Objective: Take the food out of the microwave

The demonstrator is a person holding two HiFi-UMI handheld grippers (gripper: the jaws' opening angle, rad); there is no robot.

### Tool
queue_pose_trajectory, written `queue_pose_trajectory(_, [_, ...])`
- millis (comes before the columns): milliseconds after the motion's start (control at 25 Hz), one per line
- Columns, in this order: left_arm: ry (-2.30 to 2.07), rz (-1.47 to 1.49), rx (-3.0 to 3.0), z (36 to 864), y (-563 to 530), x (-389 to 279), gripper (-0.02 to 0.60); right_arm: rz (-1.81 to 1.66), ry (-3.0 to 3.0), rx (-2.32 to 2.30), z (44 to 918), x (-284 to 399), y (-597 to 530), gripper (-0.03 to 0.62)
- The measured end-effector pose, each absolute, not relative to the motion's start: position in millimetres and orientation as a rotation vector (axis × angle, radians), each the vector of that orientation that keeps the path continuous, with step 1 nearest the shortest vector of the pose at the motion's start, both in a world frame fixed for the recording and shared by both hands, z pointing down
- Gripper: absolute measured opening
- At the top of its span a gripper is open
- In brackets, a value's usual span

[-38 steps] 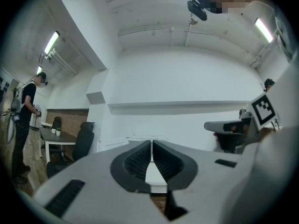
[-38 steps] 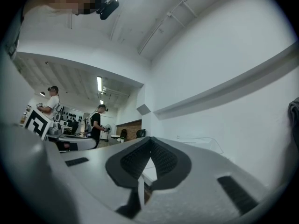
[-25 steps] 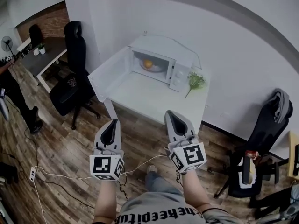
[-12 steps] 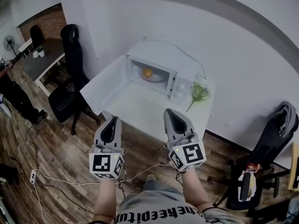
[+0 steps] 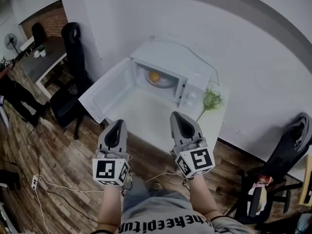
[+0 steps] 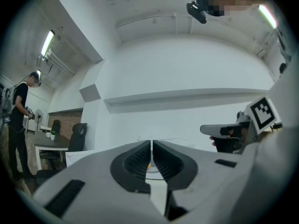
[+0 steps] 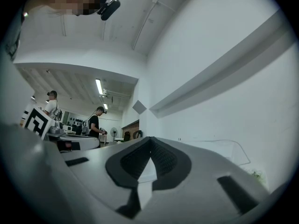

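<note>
Opposite open microwave (image 5: 170, 57), left gripper (image 5: 117, 124) and right gripper (image 5: 178, 117) pressed together, empty, shirt lettering (image 5: 170, 226) cropped

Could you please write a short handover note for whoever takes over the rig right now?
Left gripper: jaws together, empty, held out toward the table, well short of the microwave.
Right gripper: jaws together, empty, level with the left one.
Things: the microwave stands on the white table, and its door is swung wide open to the left. The orange food sits on a dish inside.
Done: the door is open.
Left: open the jaws, reach in, take out the food and dish, and probably set them on the bare table in front.
</note>
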State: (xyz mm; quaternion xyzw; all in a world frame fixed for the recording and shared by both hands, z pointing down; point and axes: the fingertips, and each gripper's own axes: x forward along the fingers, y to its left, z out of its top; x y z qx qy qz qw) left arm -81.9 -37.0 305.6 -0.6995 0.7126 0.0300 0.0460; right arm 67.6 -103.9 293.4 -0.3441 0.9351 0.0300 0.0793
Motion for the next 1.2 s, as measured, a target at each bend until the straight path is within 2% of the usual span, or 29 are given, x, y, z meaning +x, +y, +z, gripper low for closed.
queue_pose_trajectory(1200, [1.930,0.074,-2.431,335,-234,-174,0.014,0.023,2.758,-1.276,325,-39,-264,0.005])
